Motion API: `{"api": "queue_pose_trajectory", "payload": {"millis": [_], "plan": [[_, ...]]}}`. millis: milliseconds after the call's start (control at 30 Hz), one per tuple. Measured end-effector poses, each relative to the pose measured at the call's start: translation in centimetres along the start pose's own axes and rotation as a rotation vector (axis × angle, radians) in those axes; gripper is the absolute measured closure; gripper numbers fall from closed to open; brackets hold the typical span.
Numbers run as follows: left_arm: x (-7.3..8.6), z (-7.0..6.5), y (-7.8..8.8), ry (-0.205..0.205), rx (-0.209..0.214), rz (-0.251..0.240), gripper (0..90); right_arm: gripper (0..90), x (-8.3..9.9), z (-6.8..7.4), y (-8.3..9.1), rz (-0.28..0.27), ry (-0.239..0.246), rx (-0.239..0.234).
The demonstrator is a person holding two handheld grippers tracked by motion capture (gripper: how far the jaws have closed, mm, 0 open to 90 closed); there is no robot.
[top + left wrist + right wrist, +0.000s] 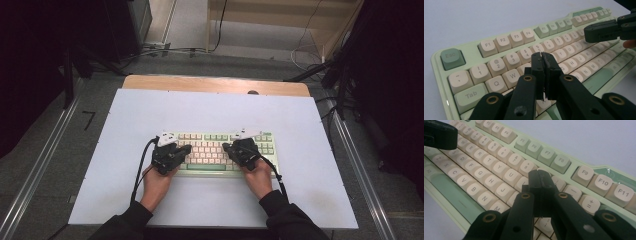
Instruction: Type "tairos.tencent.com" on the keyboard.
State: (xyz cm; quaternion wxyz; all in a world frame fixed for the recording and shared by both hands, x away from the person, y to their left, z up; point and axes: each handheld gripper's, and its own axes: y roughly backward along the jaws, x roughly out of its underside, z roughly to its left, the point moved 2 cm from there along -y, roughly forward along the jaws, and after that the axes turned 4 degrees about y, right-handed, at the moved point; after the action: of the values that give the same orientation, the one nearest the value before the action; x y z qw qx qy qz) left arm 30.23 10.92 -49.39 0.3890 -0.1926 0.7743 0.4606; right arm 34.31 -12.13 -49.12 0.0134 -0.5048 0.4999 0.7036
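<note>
A pale green keyboard (209,137) with cream and green keys lies in the middle of the white table top. My left gripper (186,149) hovers over its left half, jaws shut together with nothing between them; in the left gripper view the tips (543,58) sit above the number and letter rows of the keyboard (499,42). My right gripper (226,147) rests over the right half, likewise shut and holding nothing, its tips (539,175) above the keys near the keyboard's (544,152) upper rows. The two grippers point toward each other.
The white sheet (150,110) covers a wooden table (200,82) whose far edge shows beyond it. Metal rails (50,145) run along both sides. Cables and dark stands (340,70) lie on the floor beyond the table.
</note>
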Motion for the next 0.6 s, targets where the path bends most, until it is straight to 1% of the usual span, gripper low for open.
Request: {"api": "queue_pose_trajectory", "payload": {"millis": [200,300,333,400,467,600], "plan": [[0.01,0.01,0.02,0.001,0.002,-0.001,89.0,87.2,0.10,-0.14,-0.24,0.006,0.000,0.001],[0.06,0.04,0.01,0.002,0.003,0.002,89.0,87.2,0.21,-0.07,-0.44,0.019,-0.004,-0.003],[0.07,0.03,0.03,0.002,0.003,0.001,89.0,87.2,0.26,-0.13,-0.62,0.031,0.000,-0.005],[0.09,0.03,0.11,0.005,0.004,-0.001,89.0,87.2,0.20,-0.25,-0.57,0.037,-0.022,-0.019],[0.08,0.08,0.19,0.004,0.002,-0.001,89.0,87.2,0.20,-0.27,-0.40,0.030,-0.026,-0.017],[0.09,0.23,0.29,0.007,0.001,-0.002,89.0,87.2,-0.06,-0.21,0.15,-0.007,-0.023,-0.017]]}}
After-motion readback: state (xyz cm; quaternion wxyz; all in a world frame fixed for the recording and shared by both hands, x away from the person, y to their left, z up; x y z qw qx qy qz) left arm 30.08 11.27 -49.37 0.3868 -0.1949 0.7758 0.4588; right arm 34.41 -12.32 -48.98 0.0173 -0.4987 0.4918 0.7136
